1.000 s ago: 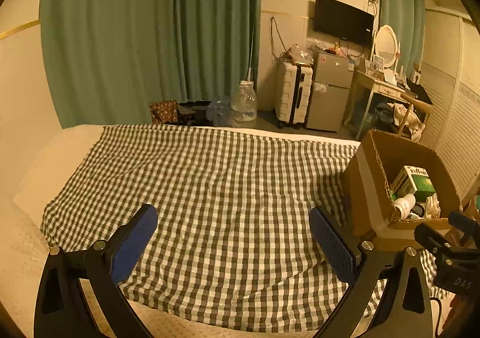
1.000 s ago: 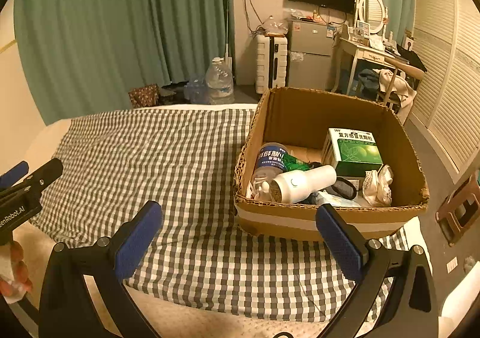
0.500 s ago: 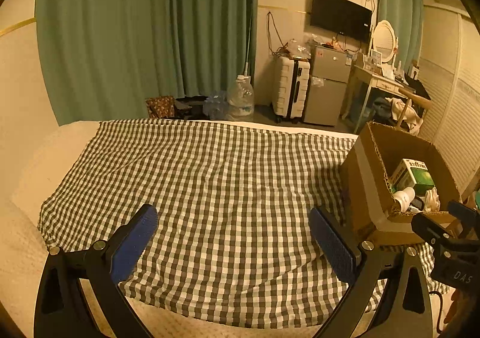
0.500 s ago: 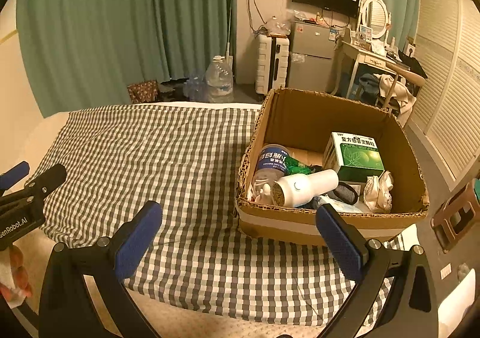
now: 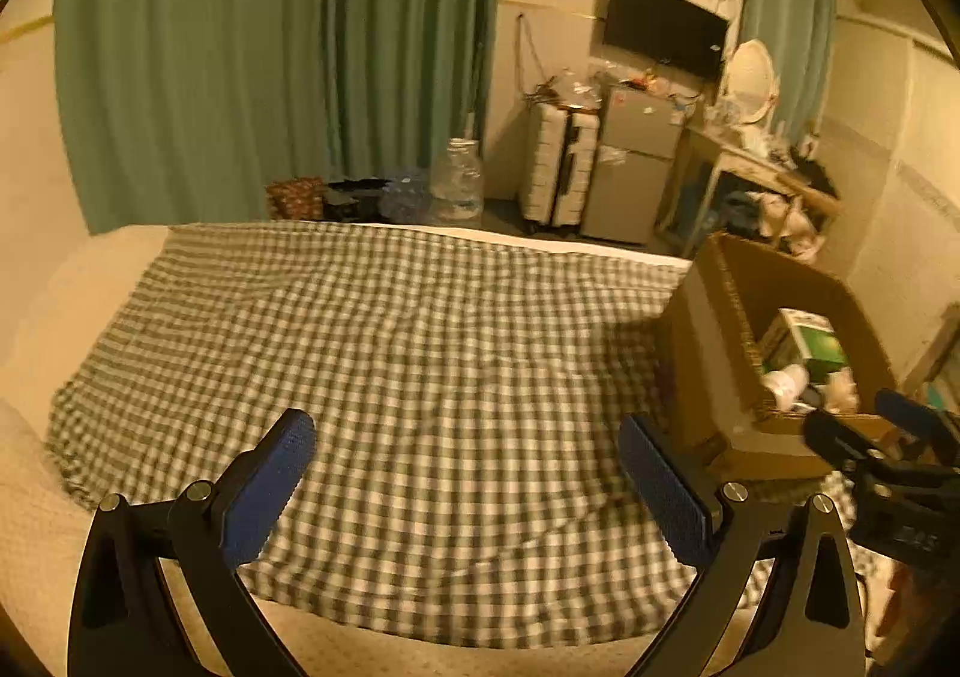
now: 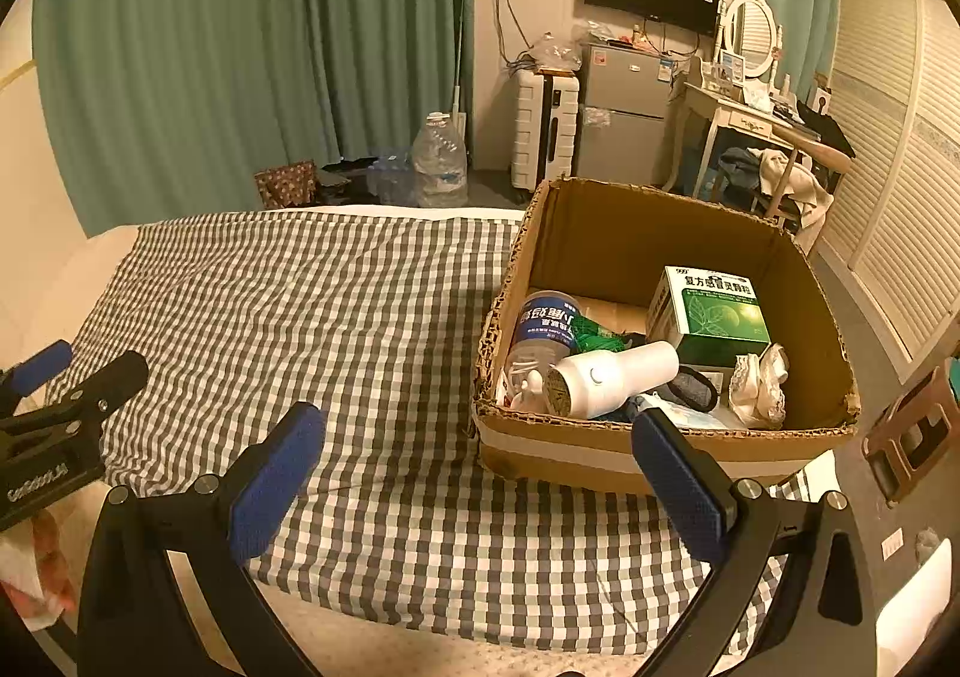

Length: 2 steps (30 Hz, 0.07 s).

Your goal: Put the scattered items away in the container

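Observation:
A brown cardboard box [image 6: 798, 269] stands on the right of a grey checked cloth [image 6: 336, 317] on the bed. Inside it lie a green medicine box [image 6: 714, 311], a white cylindrical device [image 6: 612, 377], a blue-labelled water bottle [image 6: 543, 329], crumpled paper [image 6: 759, 383] and other small items. My right gripper [image 6: 480, 449] is open and empty, held in front of the box's near left corner. My left gripper [image 5: 468, 467] is open and empty over the bare cloth [image 5: 390, 347], with the box [image 5: 708, 377] to its right.
The bed's cream cover [image 5: 54, 287] borders the cloth on the left and front. Beyond the bed are green curtains [image 6: 240, 47], a large water jug [image 6: 441, 161], a white suitcase [image 6: 546, 131], a small fridge [image 6: 624, 113] and a dressing table [image 6: 750, 119].
Both grippers have drawn back and risen a little, so the bed and box sit slightly farther away. Both stay open and empty.

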{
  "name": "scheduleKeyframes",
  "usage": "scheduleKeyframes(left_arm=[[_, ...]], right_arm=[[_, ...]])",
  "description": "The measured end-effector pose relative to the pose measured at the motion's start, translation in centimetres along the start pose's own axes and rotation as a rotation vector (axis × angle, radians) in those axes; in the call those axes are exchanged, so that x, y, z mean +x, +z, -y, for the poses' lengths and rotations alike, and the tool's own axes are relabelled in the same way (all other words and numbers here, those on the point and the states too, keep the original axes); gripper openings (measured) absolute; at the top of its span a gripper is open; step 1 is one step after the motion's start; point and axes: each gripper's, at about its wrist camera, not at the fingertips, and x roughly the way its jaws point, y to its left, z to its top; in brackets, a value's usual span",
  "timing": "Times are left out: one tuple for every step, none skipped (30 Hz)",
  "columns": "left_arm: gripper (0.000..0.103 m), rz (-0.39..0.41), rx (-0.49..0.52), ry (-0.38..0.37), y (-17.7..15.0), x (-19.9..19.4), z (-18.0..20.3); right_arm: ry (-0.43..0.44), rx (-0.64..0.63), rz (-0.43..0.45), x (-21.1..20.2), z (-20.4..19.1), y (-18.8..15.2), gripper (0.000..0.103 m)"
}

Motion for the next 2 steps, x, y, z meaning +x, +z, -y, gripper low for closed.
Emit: scheduleKeyframes(left_arm=[[0.103, -0.007, -0.001, -0.019, 0.02, 0.06, 0.08], [0.103, -0.007, -0.003, -0.021, 0.03, 0.06, 0.11]], right_arm=[[0.000, -0.001, -0.001, 0.05, -0.08, -0.01, 0.102], [-0.001, -0.003, -0.003, 0.08, -0.14, -0.03, 0.102]])
